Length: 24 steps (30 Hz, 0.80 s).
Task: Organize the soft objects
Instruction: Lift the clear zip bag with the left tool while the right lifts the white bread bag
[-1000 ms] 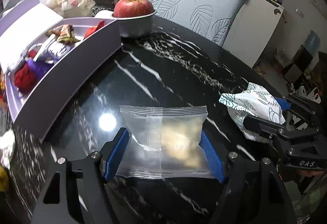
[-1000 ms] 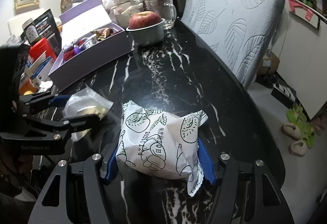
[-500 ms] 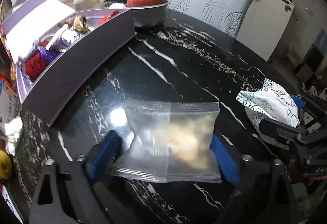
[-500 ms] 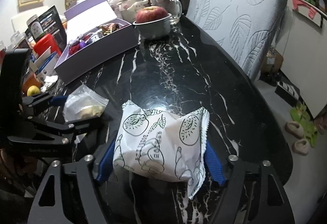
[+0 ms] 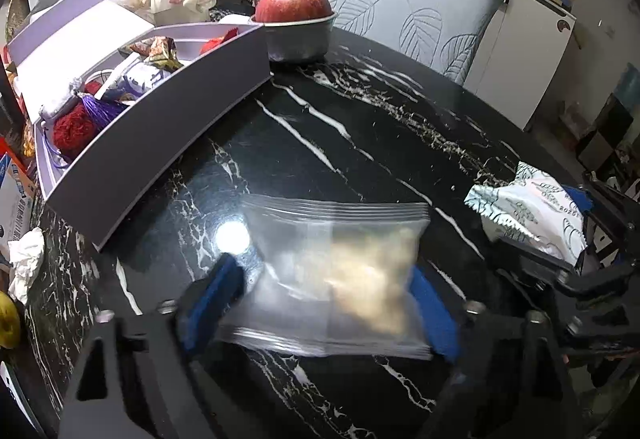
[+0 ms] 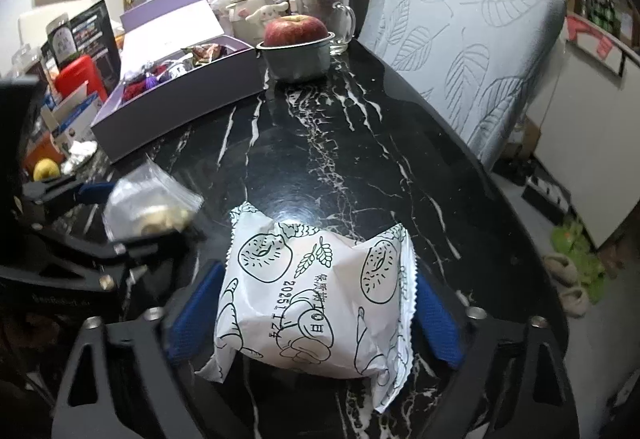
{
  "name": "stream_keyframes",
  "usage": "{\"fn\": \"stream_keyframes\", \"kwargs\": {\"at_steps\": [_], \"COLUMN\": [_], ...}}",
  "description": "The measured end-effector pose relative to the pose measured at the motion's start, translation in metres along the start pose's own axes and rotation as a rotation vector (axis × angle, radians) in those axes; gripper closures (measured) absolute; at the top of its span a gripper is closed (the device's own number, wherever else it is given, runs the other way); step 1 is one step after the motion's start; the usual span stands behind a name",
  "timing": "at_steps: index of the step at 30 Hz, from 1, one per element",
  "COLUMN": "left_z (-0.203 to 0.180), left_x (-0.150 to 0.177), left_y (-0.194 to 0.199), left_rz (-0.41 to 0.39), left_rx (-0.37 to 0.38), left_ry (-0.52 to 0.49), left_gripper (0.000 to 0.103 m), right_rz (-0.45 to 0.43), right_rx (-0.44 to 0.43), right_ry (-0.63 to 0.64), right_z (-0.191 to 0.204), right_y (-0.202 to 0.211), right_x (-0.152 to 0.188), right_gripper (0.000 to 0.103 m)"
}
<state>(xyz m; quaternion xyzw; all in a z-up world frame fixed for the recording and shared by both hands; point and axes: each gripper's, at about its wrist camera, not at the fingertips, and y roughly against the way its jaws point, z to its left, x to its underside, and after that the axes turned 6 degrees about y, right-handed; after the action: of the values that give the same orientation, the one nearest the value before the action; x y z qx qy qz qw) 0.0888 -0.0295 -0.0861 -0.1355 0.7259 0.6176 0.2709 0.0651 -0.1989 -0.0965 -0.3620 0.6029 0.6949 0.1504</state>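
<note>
Soft packets, two of them, lie on the black marble table [image 6: 320, 143], each between a gripper's blue pads. The purple box [image 5: 160, 135], largest and already holding soft items, sits at the table's left beyond them and looks the likely destination. The white printed packet [image 6: 312, 303] fills the right gripper [image 6: 312, 309], pads against its sides in what looks a light hold. The clear bag [image 5: 340, 271] sits in the left gripper [image 5: 320, 303], whose jaws are closing on it; blur hides whether the pads press yet. Best squeeze gently at mid-body so neither crumples or slips. Also one apple [image 5: 294, 5] in one bowl [image 5: 300, 39]
</note>
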Motion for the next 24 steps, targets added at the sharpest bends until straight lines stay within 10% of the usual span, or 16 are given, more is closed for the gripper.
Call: {"fn": "stream_keyframes", "kwargs": {"at_steps": [8, 24], "left_z": [-0.002, -0.002], "left_x": [0.000, -0.002], "left_y": [0.004, 0.042], "left_rz": [-0.034, -0.104], "left_rx": [-0.006, 0.035], "left_ry": [0.017, 0.049], "left_gripper": [0.039, 0.040], "right_rz": [-0.012, -0.053], "right_rx": [-0.006, -0.105], "right_ry": [0.012, -0.003], "right_z": [-0.003, 0.006], "right_y": [0.003, 0.028], "right_x": [0.002, -0.006], "right_gripper": [0.039, 0.042]}}
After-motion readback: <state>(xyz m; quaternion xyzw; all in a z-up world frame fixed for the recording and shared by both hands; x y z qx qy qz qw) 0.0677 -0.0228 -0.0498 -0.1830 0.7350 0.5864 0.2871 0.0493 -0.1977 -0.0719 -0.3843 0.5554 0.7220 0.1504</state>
